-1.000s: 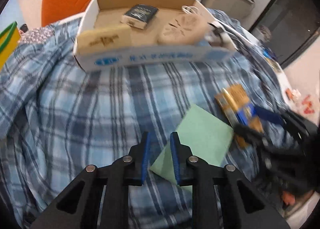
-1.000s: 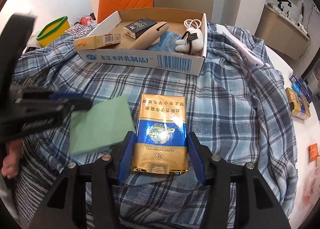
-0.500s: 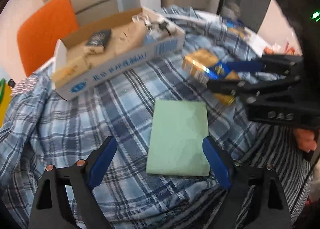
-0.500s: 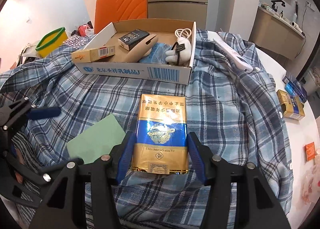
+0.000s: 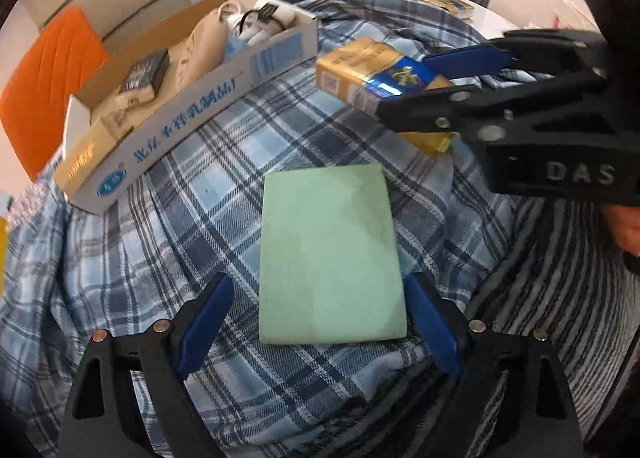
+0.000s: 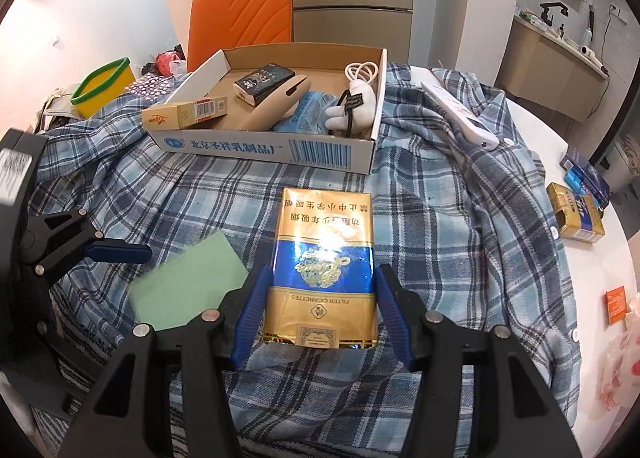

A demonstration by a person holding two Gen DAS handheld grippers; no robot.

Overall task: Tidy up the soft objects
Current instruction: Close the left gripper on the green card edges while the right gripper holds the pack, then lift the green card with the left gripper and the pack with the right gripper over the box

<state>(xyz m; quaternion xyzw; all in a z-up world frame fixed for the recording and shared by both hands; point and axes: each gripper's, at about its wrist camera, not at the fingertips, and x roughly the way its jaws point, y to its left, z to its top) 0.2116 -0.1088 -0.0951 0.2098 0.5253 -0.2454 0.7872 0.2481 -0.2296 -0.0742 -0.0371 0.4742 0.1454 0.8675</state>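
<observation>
Left hand-held gripper (image 5: 320,322) opened, straddling one green pad (image 5: 330,258) (untouched).

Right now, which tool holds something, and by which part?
The right tool holds the gold-blue cigarette pack by its long sides near the bottom; the left tool holds nothing.

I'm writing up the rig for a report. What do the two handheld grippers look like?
Both are alike: the left gripper and the right gripper have black angular plastic frames with triangular cut-outs and silver rivets, and two fingers faced with blue ribbed pads. The right one's body carries raised letters "DAS". No cables show.
</observation>
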